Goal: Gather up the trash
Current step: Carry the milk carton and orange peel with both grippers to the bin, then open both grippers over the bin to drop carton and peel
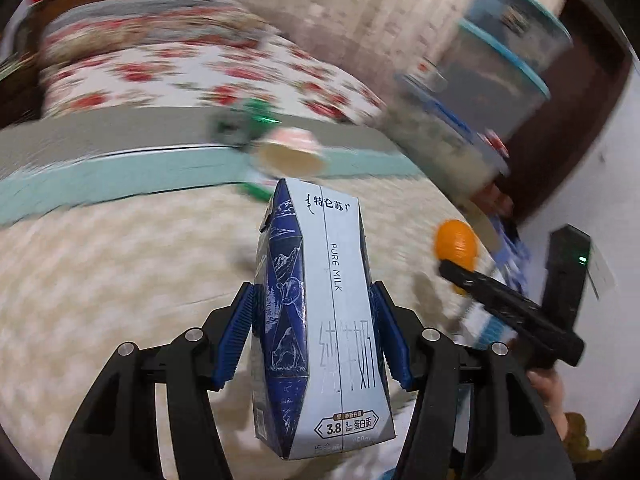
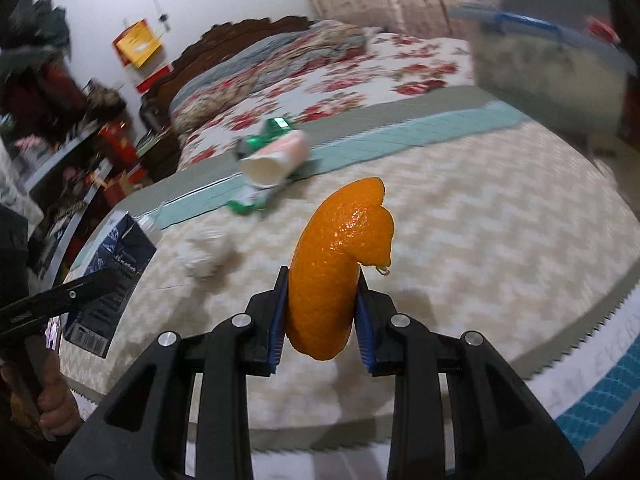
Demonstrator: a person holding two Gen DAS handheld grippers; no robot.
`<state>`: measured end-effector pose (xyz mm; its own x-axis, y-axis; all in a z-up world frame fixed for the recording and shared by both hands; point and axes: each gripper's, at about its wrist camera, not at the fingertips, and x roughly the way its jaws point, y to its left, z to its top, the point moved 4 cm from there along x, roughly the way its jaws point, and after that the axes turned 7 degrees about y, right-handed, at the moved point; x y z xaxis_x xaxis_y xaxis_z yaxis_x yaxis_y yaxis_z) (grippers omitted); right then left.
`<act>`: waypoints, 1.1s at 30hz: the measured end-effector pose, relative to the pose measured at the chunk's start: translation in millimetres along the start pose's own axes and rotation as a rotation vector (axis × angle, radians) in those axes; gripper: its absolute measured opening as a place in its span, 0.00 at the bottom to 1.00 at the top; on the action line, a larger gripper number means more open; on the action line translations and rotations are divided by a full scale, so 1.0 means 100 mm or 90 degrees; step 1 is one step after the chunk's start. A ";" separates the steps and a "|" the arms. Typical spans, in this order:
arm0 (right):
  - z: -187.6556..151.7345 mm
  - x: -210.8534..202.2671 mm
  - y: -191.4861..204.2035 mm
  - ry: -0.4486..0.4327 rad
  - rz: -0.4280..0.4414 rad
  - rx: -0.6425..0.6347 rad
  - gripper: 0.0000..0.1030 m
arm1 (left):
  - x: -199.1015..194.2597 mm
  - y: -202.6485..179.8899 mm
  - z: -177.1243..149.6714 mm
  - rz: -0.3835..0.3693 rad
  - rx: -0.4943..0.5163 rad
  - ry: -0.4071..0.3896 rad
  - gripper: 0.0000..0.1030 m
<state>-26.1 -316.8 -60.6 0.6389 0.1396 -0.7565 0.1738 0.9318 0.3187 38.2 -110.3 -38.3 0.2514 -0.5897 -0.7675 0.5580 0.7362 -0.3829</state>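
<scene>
My left gripper (image 1: 312,312) is shut on a blue and white milk carton (image 1: 320,320) and holds it above the bed cover. My right gripper (image 2: 322,300) is shut on an orange peel (image 2: 340,264). The peel (image 1: 456,242) and the right gripper show at the right of the left wrist view. The carton (image 2: 116,276) shows at the left of the right wrist view. A pink and white paper cup (image 2: 276,160) lies on its side on the bed, on green wrappers (image 2: 272,130). A crumpled white tissue (image 2: 206,256) lies nearer.
The bed has a beige zigzag cover (image 2: 480,248) with a teal strip (image 2: 400,136) and a floral quilt (image 2: 340,76) behind. Clear storage boxes with blue lids (image 1: 500,80) stand at the right. A dark headboard (image 2: 240,36) and cluttered shelves (image 2: 80,152) are at the left.
</scene>
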 end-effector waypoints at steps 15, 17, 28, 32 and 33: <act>0.41 -0.77 -3.01 -0.104 -0.091 0.207 0.31 | 2.59 -2.94 1.29 -0.149 0.222 0.240 0.54; 0.50 -0.84 -3.38 -0.105 -0.107 0.241 0.31 | 2.95 -3.35 1.48 -0.171 0.229 0.253 0.54; 0.89 -0.66 -4.55 -0.063 -0.231 0.254 0.79 | 4.17 -4.26 1.93 -0.134 0.243 0.278 0.77; 0.87 -0.92 -4.38 -0.144 -0.241 0.251 0.75 | 3.86 -4.05 1.96 -0.167 0.229 0.261 0.77; 0.85 -0.99 -4.30 -0.167 -0.241 0.246 0.75 | 3.70 -3.95 1.95 -0.177 0.222 0.252 0.77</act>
<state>-100.8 -759.4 -74.2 0.6349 -0.3116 -0.7070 0.6539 0.7041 0.2769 65.3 -684.4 -71.0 -0.2184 -0.5269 -0.8214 0.8042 0.3796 -0.4573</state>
